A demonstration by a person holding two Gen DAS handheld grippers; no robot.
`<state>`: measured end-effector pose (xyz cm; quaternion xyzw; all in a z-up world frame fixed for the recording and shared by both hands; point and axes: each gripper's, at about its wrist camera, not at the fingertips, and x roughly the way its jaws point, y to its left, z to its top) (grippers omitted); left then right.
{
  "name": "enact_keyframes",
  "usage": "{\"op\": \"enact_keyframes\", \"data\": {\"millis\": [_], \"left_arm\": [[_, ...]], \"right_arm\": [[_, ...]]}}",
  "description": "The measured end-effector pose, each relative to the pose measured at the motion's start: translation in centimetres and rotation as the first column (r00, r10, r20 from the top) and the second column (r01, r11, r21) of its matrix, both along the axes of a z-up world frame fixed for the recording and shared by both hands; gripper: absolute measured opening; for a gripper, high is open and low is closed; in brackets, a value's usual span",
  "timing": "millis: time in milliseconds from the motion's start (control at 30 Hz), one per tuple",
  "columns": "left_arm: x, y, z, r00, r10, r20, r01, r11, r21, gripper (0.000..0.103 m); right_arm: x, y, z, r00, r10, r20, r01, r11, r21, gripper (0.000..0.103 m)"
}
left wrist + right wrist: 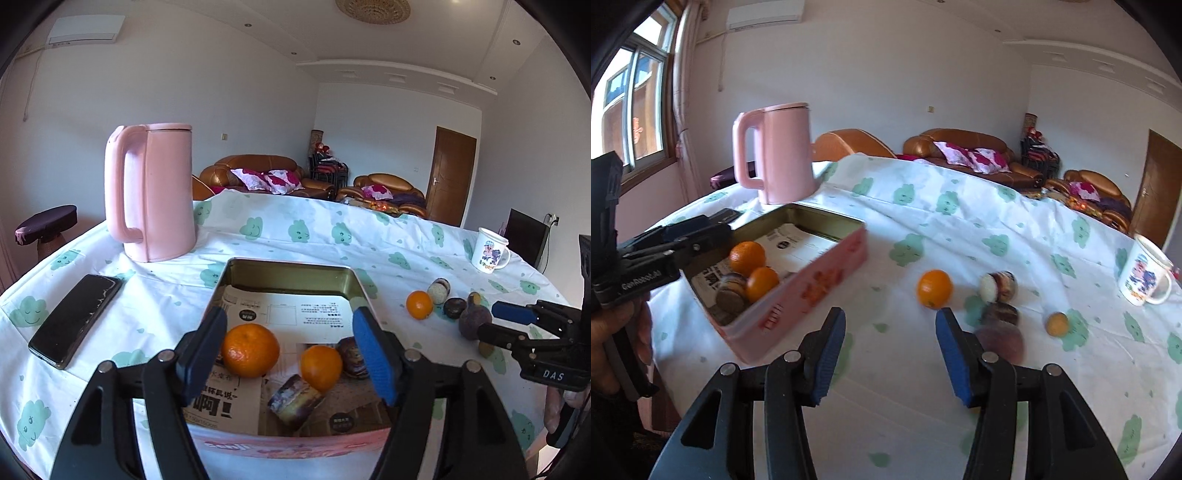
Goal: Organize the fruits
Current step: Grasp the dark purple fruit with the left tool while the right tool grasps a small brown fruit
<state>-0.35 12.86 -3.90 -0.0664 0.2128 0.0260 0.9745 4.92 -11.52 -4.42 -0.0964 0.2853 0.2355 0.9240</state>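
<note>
Left gripper [290,350] jaws wide over tin [288,271] holding 2 oranges [250,350]. Right gripper [890,356] jaws wide, empty; only right view shows window [635,107] at 10 o'clock.

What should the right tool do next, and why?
Probably ease forward and close on the orange lying on the cloth. The right tool is open and empty just short of it, while two oranges already sit in the tin. The left tool hovers open over the tin.
</note>
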Motion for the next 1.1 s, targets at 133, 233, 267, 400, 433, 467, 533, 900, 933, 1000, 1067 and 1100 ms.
{"op": "enact_keyframes", "data": {"millis": [133, 233, 267, 400, 433, 467, 533, 900, 933, 1000, 1067, 1100], "left_arm": [[0.4, -2.3, 0.3, 0.999, -0.044, 0.004, 0.044, 0.999, 0.023, 0.078], [0.6, -3.9, 0.7, 0.997, -0.078, 0.010, 0.077, 0.996, 0.037, 0.083], [0.7, -4.4, 0.9, 0.996, -0.089, 0.010, 0.088, 0.995, 0.042, 0.083], [1.1, -6.2, 1.5, 0.992, -0.126, 0.012, 0.125, 0.990, 0.063, 0.083], [1.2, -6.5, 1.6, 0.991, -0.134, 0.012, 0.133, 0.989, 0.069, 0.084], [1.3, -6.9, 1.7, 0.990, -0.142, 0.012, 0.141, 0.987, 0.074, 0.086], [1.5, -7.6, 1.9, 0.988, -0.153, 0.017, 0.151, 0.985, 0.083, 0.090], [4.7, -12.1, 2.0, 0.962, -0.270, -0.030, 0.271, 0.962, 0.042, 0.091], [5.2, -12.8, 1.8, 0.959, -0.281, -0.040, 0.283, 0.959, 0.032, 0.091], [6.2, -13.9, 1.3, 0.949, -0.308, -0.065, 0.309, 0.951, 0.005, 0.091], [7.1, -15.1, 0.6, 0.937, -0.334, -0.098, 0.334, 0.942, -0.021, 0.091], [7.3, -15.6, 0.3, 0.931, -0.347, -0.109, 0.346, 0.938, -0.031, 0.091]], "right_arm": [[1.3, -4.3, -1.3, 0.992, -0.104, -0.069, 0.104, 0.994, 0.009, 0.053], [2.0, -5.4, -1.8, 0.988, -0.115, -0.105, 0.117, 0.993, 0.015, 0.053], [2.1, -5.4, -1.9, 0.987, -0.111, -0.114, 0.113, 0.993, 0.014, 0.053], [2.3, -4.7, -2.3, 0.986, -0.069, -0.153, 0.072, 0.997, 0.016, 0.053], [2.4, -4.3, -2.5, 0.985, -0.063, -0.163, 0.066, 0.998, 0.012, 0.053], [2.5, -4.1, -2.7, 0.983, -0.058, -0.172, 0.060, 0.998, 0.005, 0.051], [3.0, -3.6, -3.3, 0.978, -0.039, -0.204, 0.039, 0.999, -0.002, 0.046], [2.9, -7.4, -1.7, 0.980, -0.140, -0.142, 0.145, 0.989, 0.029, 0.027], [3.3, -8.2, -1.5, 0.977, -0.168, -0.134, 0.174, 0.984, 0.030, 0.027], [4.2, -9.4, -1.4, 0.968, -0.214, -0.129, 0.220, 0.975, 0.032, 0.027], [4.9, -10.4, -1.4, 0.960, -0.254, -0.120, 0.259, 0.965, 0.031, 0.027], [5.2, -10.7, -1.5, 0.957, -0.267, -0.117, 0.273, 0.962, 0.031, 0.027]]}}
